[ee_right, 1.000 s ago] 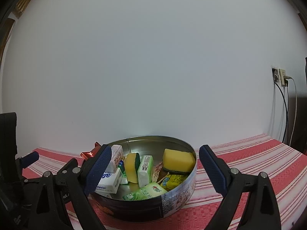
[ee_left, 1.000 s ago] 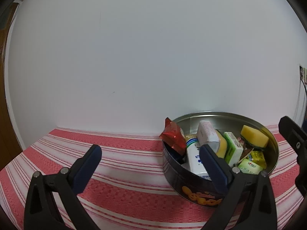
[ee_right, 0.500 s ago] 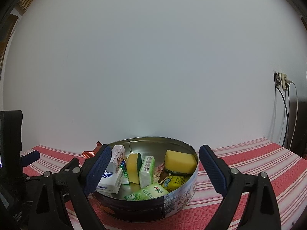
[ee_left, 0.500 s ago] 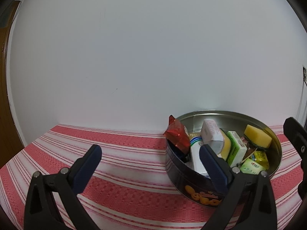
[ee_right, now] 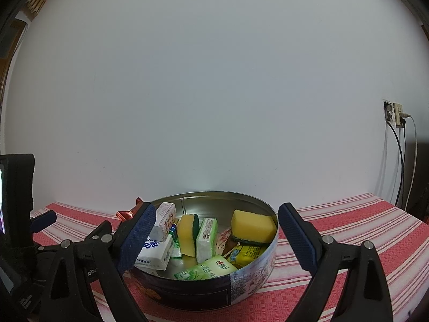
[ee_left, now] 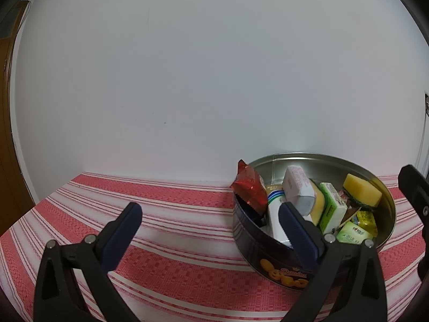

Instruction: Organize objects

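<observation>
A round dark cookie tin (ee_left: 257, 247) (ee_right: 187, 292) stands open on the red-striped cloth, close to the white wall. In it lie a yellow sponge (ee_left: 362, 193) (ee_right: 253, 225), a white tissue pack (ee_right: 155, 252), green packets (ee_left: 332, 209) (ee_right: 206, 236), a white box (ee_left: 297, 187) and a red foil packet (ee_left: 249, 187) that leans over the left rim. My left gripper (ee_left: 210, 228) is open in front of the tin's left side, holding nothing. My right gripper (ee_right: 215, 234) is open just before the tin, its pads off it. One left finger (ee_right: 43, 220) shows at the left edge.
The striped tablecloth (ee_left: 174, 214) runs left of the tin and to the right (ee_right: 348, 220). A wall socket with plugged cables (ee_right: 396, 115) hangs at the far right. A wooden door frame (ee_left: 8, 134) borders the left.
</observation>
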A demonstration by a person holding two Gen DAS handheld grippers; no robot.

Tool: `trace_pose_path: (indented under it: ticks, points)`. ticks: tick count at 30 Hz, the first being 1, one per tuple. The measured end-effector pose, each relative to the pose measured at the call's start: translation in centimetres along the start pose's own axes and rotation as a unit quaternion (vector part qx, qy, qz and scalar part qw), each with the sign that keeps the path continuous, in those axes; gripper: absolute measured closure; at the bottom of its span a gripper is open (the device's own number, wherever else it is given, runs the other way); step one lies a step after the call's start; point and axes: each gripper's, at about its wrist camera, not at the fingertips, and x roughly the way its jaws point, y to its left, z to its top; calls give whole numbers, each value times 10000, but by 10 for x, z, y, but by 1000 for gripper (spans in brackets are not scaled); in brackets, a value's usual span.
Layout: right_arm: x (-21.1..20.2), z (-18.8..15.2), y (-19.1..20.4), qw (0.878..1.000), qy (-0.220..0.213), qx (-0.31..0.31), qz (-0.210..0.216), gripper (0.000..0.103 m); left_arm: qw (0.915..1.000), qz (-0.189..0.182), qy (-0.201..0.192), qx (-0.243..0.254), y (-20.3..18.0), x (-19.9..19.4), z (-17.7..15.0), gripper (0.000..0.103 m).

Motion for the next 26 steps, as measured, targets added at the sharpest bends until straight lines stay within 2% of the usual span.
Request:
trace_pose_path:
  ticks: [26]
  points:
    - [-10, 3, -1, 10000, 29, 14, -31, 9, 10000, 27, 23, 37, -5, 3, 1, 0]
